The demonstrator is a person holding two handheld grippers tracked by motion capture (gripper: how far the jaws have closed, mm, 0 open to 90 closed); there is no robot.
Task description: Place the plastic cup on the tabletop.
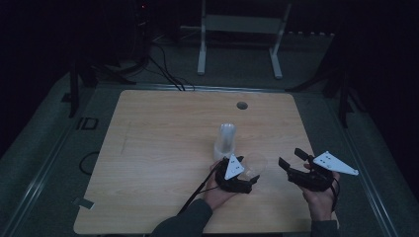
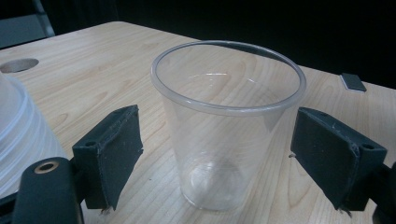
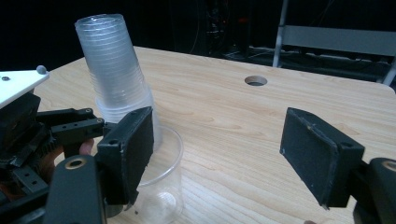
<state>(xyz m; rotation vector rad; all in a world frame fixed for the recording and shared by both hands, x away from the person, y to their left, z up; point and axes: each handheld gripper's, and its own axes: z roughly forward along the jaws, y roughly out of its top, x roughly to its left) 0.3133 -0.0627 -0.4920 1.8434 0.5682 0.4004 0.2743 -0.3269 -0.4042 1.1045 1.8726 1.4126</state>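
A single clear plastic cup [image 2: 229, 126] stands upright on the wooden table [image 1: 158, 148], near the person's side and a little right of the middle. The left gripper [image 1: 249, 170] is around it: in the left gripper view one black pad [image 2: 114, 151] is on each side of the cup, and both pads stand apart from the cup wall, so the jaws are wide open and hold nothing. The cup rests on the table by itself.

Just to the far left of this cup stands a stack of clear cups [image 1: 226, 140], upside down, a tall column with ribbed sides. In the right gripper view the stack [image 3: 114, 65] rises behind the single cup, very near to it; whether they touch I cannot tell.

The right gripper [image 1: 291, 160] is to the right of the cup, apart from it, over bare table. Its jaws are also wide open with nothing between them
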